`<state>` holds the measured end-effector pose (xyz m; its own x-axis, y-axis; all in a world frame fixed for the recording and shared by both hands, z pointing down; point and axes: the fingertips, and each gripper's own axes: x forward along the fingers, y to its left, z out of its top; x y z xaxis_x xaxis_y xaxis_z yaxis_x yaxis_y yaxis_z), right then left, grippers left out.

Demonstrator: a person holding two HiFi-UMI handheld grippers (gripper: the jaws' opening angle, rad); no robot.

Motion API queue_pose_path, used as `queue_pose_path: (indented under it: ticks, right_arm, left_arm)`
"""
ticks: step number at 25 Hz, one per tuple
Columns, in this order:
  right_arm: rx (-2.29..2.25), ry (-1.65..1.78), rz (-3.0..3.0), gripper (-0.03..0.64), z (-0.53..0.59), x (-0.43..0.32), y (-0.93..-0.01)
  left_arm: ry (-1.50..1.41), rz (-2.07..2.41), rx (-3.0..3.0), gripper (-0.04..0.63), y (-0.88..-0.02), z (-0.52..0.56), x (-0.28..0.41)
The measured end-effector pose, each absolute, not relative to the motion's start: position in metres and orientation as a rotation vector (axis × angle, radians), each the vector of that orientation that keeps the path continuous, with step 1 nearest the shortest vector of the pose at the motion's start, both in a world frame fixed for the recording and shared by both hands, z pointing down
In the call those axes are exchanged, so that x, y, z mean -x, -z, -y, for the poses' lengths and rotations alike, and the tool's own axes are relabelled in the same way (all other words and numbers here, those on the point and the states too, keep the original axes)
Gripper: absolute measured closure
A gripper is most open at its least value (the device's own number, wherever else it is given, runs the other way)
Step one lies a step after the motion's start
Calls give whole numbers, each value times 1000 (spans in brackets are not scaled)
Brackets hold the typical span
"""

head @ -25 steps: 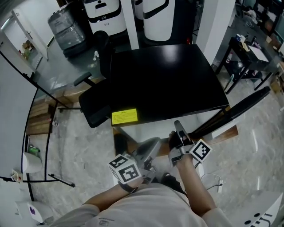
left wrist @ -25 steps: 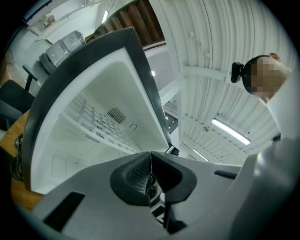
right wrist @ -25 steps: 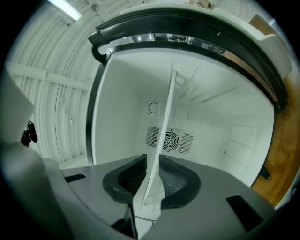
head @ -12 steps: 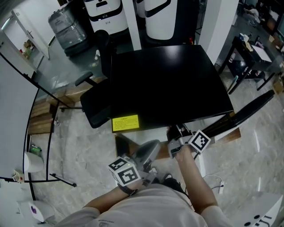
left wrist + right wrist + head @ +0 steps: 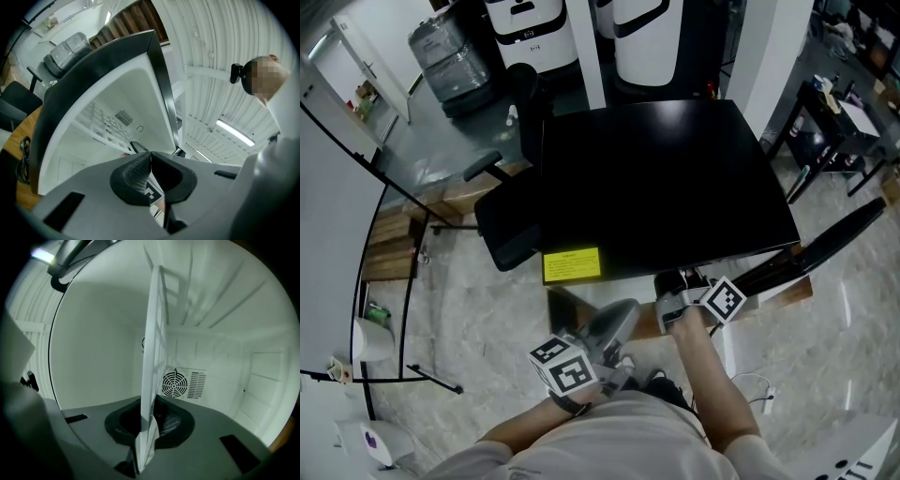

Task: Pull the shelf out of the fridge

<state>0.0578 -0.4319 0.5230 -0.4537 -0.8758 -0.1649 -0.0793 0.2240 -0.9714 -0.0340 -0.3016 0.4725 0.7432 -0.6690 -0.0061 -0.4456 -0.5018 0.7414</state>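
From above, the fridge (image 5: pixel 656 178) shows a flat, glossy black square top with a yellow rectangular sticker (image 5: pixel 572 265) at its 7 o'clock corner. Its door (image 5: pixel 825 239) stands swung out toward 4 o'clock, a long dark slab seen edge-on. A black padded office chair (image 5: pixel 502 225) sits just beside the fridge at 9 o'clock, on a pale marbled floor (image 5: pixel 469 319). The right gripper (image 5: pixel 682 283) reaches in under the front lip of the top at 6 o'clock. The left gripper (image 5: pixel 621 314) hangs lower, at 7 o'clock, clear of the cabinet.

In the left gripper view, the left gripper's ribbed dark pads are pressed flat together with nothing between them. Beyond, at 10 o'clock, is the door's smooth white moulded liner inside a black rim.

In the right gripper view, the right gripper (image 5: pixel 149 420) is clamped on the shelf (image 5: pixel 154 357), a thin white grid panel seen edge-on, running from the pads up to 12 o'clock inside the smooth white cavity. A round slatted fan grille (image 5: pixel 174 383) sits on the back wall, just right of the shelf.
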Motion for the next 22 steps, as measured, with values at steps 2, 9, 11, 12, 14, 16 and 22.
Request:
queue_pose_path:
  ticks: [2, 9, 11, 12, 14, 16, 22]
  right_arm:
    - [896, 1314, -1721, 574, 432, -58, -522]
    - [917, 1334, -1707, 574, 431, -59, -524]
    - [910, 1340, -1695, 574, 431, -58, -523]
    - [907, 1343, -1690, 574, 430, -58, -523]
    - [911, 1343, -1691, 574, 425, -59, -524]
    - [917, 1340, -1693, 574, 423, -59, -525]
    - [924, 1342, -1683, 574, 417, -61, -525]
  left_arm:
    - [379, 837, -2174, 586, -472, 300, 34]
    - [378, 829, -2178, 586, -471, 294, 32]
    - [383, 828, -2181, 586, -471, 293, 34]
    - [387, 828, -2177, 586, -471, 292, 34]
    - [391, 828, -2173, 586, -472, 291, 36]
    - [392, 825, -2171, 586, -472, 291, 37]
    - [387, 805, -2176, 586, -472, 284, 33]
